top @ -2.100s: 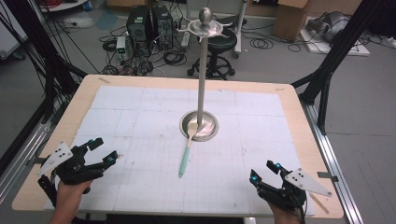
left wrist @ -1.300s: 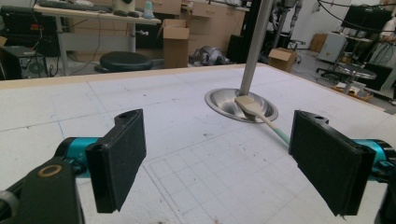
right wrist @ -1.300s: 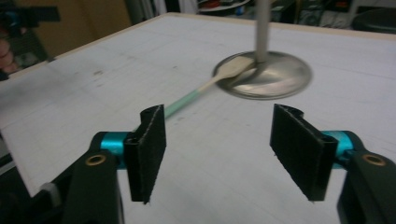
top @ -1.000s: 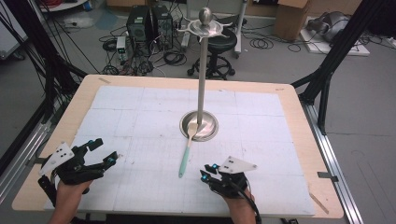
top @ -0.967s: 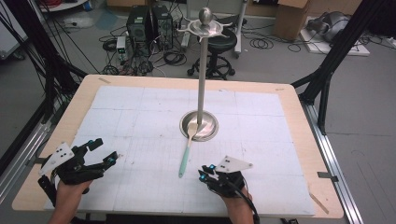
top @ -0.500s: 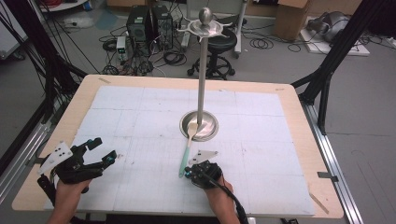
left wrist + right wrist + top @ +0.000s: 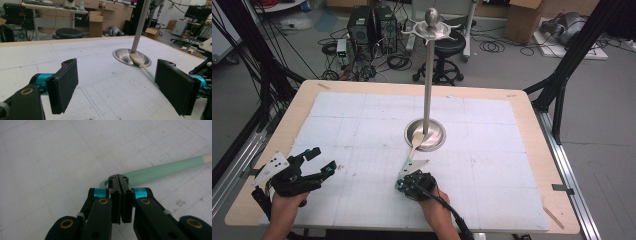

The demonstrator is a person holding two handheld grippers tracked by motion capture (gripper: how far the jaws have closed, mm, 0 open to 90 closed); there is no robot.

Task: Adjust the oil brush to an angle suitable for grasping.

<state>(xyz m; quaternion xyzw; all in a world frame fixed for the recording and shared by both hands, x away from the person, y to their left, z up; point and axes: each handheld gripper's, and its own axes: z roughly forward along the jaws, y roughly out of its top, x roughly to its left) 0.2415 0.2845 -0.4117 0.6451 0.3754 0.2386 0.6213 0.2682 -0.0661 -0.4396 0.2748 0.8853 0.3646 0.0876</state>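
A stand [image 7: 428, 75] rises from a dish [image 7: 425, 135] mid-table [image 7: 532, 145]. A spatula [image 7: 414, 147] leans on the dish's near rim, its handle running toward the near edge.

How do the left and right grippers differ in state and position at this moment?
The left gripper has its jaws wide apart over bare table near the left edge; the right gripper has its jaws pressed together at the green handle end of the spatula, mid-table. Whether it pinches the handle is hidden. Both are hand-held with black jaws.

Wooden spatula [image 7: 414, 148] with mint-green handle, lying flat on the white mat, blade resting on the stand's steel base [image 7: 436, 138]
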